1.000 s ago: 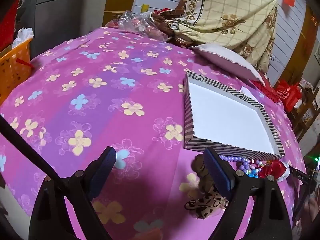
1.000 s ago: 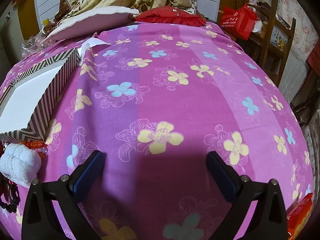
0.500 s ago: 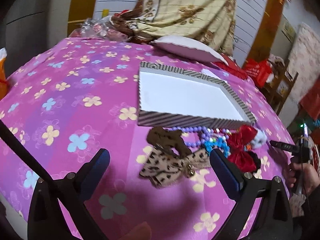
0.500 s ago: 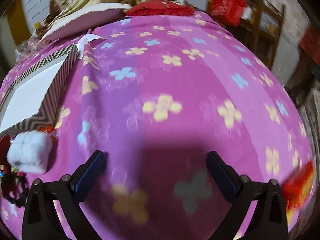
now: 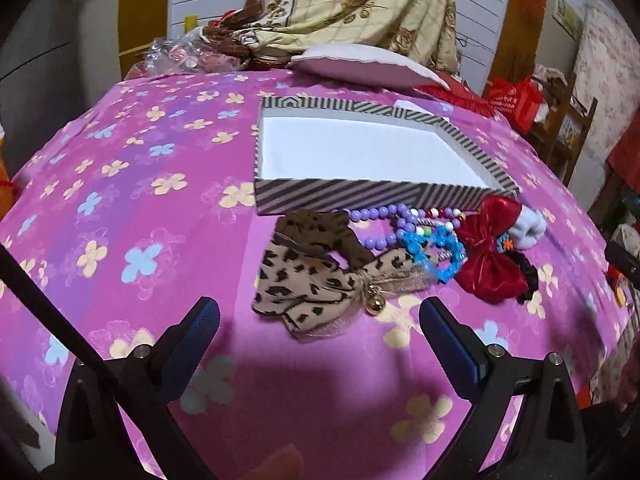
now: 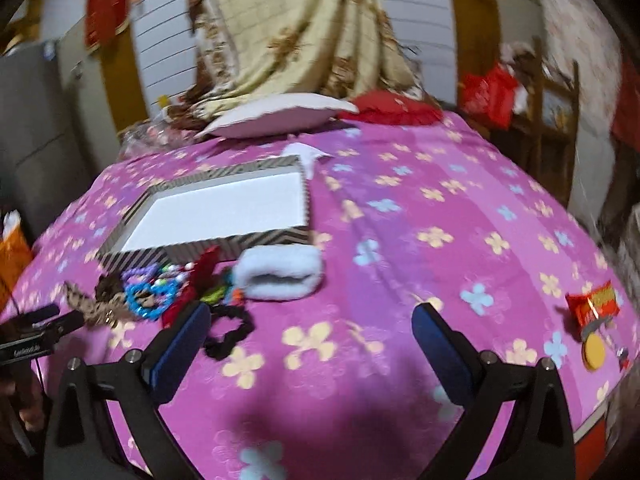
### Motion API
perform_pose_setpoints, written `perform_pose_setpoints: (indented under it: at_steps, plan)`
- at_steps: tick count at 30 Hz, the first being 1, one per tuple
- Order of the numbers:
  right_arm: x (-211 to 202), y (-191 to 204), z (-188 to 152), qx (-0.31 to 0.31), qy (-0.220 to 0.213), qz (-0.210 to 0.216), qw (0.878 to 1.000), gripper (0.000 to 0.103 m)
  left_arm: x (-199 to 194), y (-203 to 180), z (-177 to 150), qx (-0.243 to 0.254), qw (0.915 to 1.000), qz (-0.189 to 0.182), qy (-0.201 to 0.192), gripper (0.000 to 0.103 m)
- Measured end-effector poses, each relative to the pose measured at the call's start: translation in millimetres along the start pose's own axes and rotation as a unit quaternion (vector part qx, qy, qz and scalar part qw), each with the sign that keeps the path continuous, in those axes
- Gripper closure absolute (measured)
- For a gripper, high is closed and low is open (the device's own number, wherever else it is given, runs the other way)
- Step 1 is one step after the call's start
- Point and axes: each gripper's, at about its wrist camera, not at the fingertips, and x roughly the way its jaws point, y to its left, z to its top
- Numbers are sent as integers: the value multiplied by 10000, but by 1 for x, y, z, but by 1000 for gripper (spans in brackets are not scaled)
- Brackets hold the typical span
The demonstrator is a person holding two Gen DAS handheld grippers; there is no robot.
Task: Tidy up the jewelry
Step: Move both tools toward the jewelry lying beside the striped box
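A striped box point(image 5: 360, 196) point(image 6: 200, 246) with a white inside lies empty on the pink flowered cloth. In front of it sits a heap of jewelry: a leopard-print bow point(image 5: 316, 280), purple beads point(image 5: 376, 216), a blue bracelet point(image 5: 434, 250) point(image 6: 144, 300), a red bow point(image 5: 488, 252), a white fluffy band point(image 5: 528, 230) point(image 6: 280, 272) and a black scrunchie point(image 6: 228, 330). My left gripper point(image 5: 320, 320) stands open just short of the leopard bow, nothing between its fingers. My right gripper point(image 6: 310, 324) is open over bare cloth, right of the heap.
A pale cushion point(image 5: 360, 66) and a draped floral blanket point(image 5: 360, 4) lie behind the box. A red wrapper and a yellow disc point(image 6: 594, 346) rest at the cloth's right edge. A wooden chair with red bags point(image 6: 496, 92) stands at far right.
My left gripper has swung right so the jewelry heap now sits centred before it. My right gripper rose and pulled back, bringing the box and heap into its view.
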Motion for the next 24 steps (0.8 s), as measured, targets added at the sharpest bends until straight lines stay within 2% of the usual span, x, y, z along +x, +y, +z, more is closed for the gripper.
perform_pose_setpoints:
  at_steps: [3,12,18,21,24]
  plan:
    - [0,18,-4,-400,-141,101,9990,1,-1,-4,-1,85,10000,-5,-35,28]
    - [6,38,-8,-790,-148,184,9966,1,1,-5,-1,25,10000,-13,13,28]
    - [12,43,-6,-590,-78,524,9968,1,4,-4,-1,-21,9999,-51,88,29]
    - [20,45,-7,-419,150,632,9970,1,4,-4,-1,-5,9999,-46,95,31]
    - [18,52,-7,-633,37,552,9965,1,4,-4,-1,-7,9999,-46,94,31]
